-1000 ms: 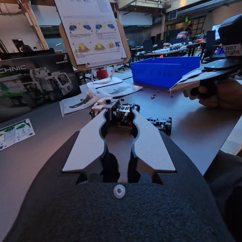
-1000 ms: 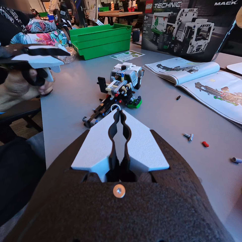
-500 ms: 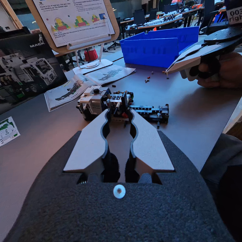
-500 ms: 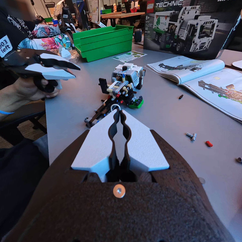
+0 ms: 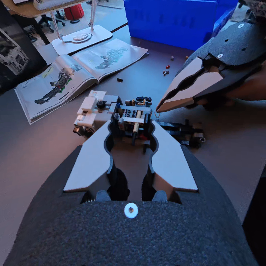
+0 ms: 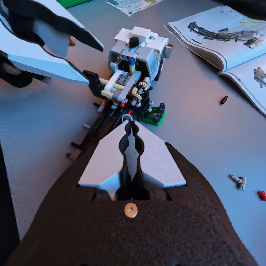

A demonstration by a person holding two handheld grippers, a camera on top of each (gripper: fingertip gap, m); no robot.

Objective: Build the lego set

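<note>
Left hand-held gripper (image 5: 131,125) spread wide, its fingers either side of the truck model's (image 5: 115,115) middle section on the grey table (image 5: 36,144), likely to brace it. Right hand-held gripper (image 6: 130,122) pinched tight on a small white ring (image 6: 127,117), hovering just over the dark chassis beam behind the cab, probably so the ring can go onto the gear assembly. Instruction booklet (image 6: 215,38) lies open on the far side for reference; loose pins (image 6: 238,182) wait nearby.
</note>
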